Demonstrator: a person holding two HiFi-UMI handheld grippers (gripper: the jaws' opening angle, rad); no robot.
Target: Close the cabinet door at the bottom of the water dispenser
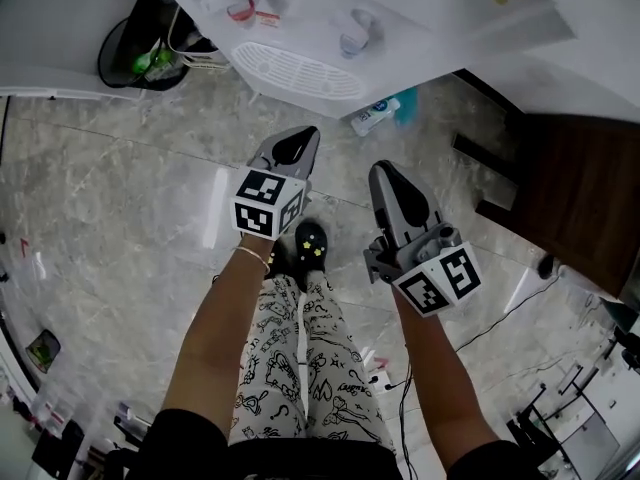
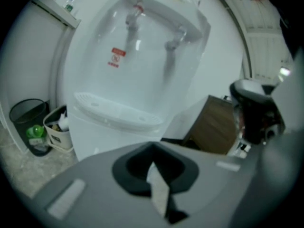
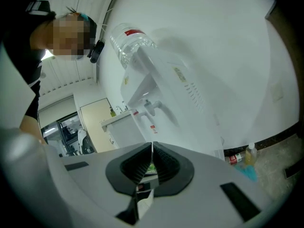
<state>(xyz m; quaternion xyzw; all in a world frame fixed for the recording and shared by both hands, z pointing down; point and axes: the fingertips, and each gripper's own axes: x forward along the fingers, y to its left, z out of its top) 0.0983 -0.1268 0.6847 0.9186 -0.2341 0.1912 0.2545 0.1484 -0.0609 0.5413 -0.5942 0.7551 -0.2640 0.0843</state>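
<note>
**Head view.** The water dispenser (image 1: 330, 18) stands at the top of the frame. Its red tap (image 1: 240, 10) and blue tap (image 1: 356, 36) sit above the white drip tray (image 1: 298, 71). Left of the dispenser is a black waste bin (image 1: 120, 38) holding green items (image 1: 150, 63). A small white basket (image 1: 205, 59) stands between the bin and the dispenser. At the dispenser's right foot a bottle (image 1: 375, 116) lies on the marble floor (image 1: 120, 188). The left gripper (image 1: 296, 144) and right gripper (image 1: 389, 176) both point toward the dispenser and are clear of it.

**Left gripper view.** The left gripper (image 2: 152, 163) has its jaws together with nothing between them. The dispenser (image 2: 142, 65) fills the centre. Its lower front (image 2: 102, 139), below the drip tray (image 2: 118, 114), is a plain white face. The state of the cabinet door cannot be told here. Left of the dispenser, the bin (image 2: 21, 115) holds a green bottle (image 2: 35, 131). The basket (image 2: 61, 139) holds items too blurred to identify.

**Right gripper view.** The right gripper (image 3: 152, 152) has its jaws together, leaving only a thin slit, and holds nothing. The dispenser (image 3: 175, 94) carries an inverted clear water bottle (image 3: 130, 44). Small bottles (image 3: 249, 153) stand on the floor at its foot.
</note>
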